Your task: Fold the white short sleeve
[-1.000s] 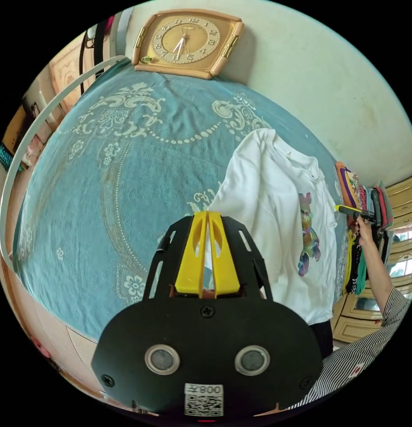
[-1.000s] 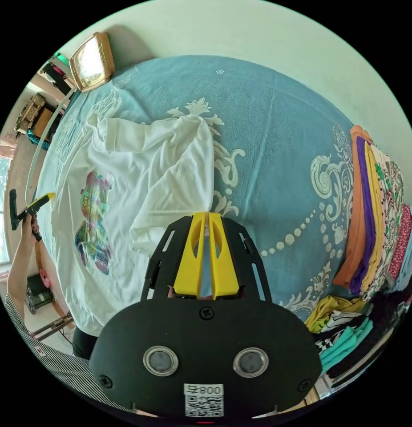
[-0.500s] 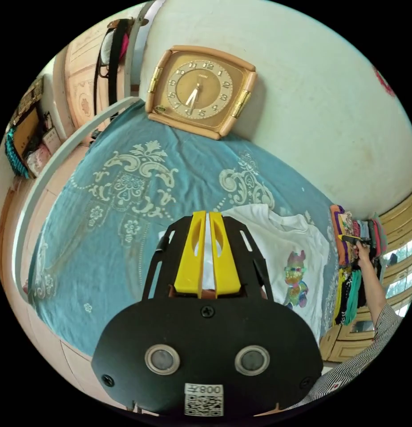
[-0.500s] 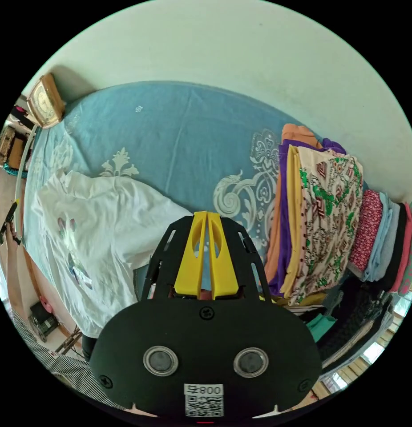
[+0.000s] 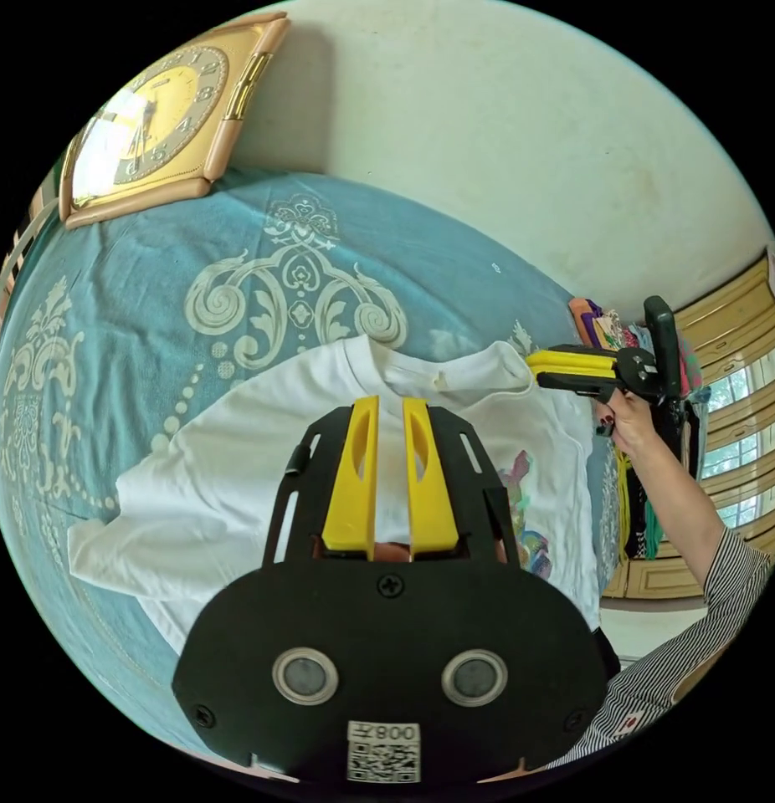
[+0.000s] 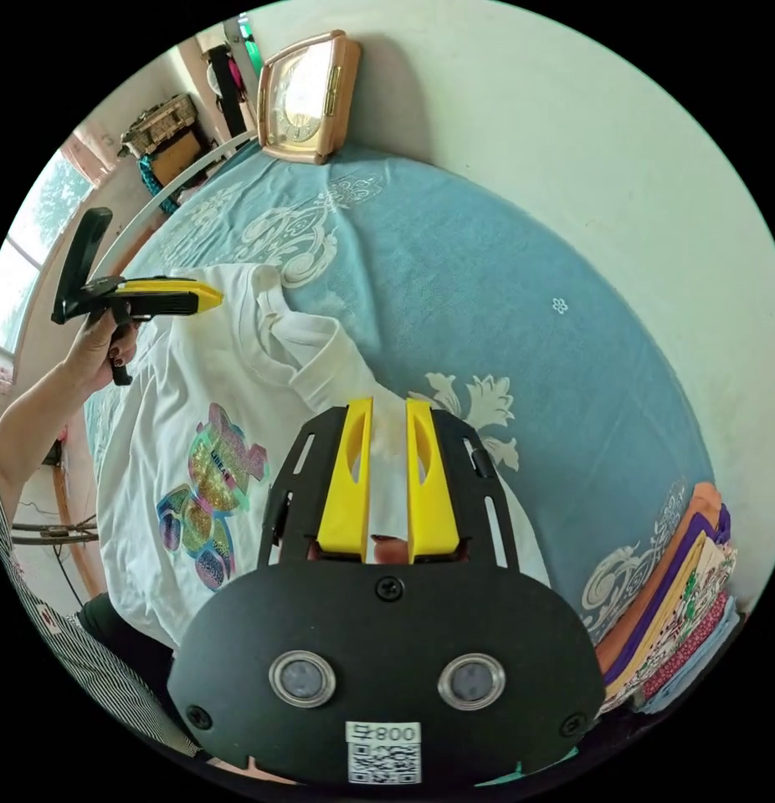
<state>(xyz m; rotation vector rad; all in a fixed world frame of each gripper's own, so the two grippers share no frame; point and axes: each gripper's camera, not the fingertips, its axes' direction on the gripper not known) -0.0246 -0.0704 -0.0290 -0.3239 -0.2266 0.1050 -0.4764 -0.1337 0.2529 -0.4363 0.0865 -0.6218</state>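
Teal patterned bedspread [image 5: 136, 276] covers the bed in the left gripper view; the white short sleeve [image 5: 203, 493] lies spread on it, and the left tool [image 5: 390, 410] hangs above with a narrow gap, holding nothing. From the right gripper view, the right tool [image 6: 388, 414] stands likewise parted over the shirt's sleeve [image 6: 337, 381].

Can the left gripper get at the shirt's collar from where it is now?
Probably yes. The left gripper hangs open over the white shirt, which lies front-up on the blue bedspread, and the collar sits just beyond its jaw tips with nothing lying between them.
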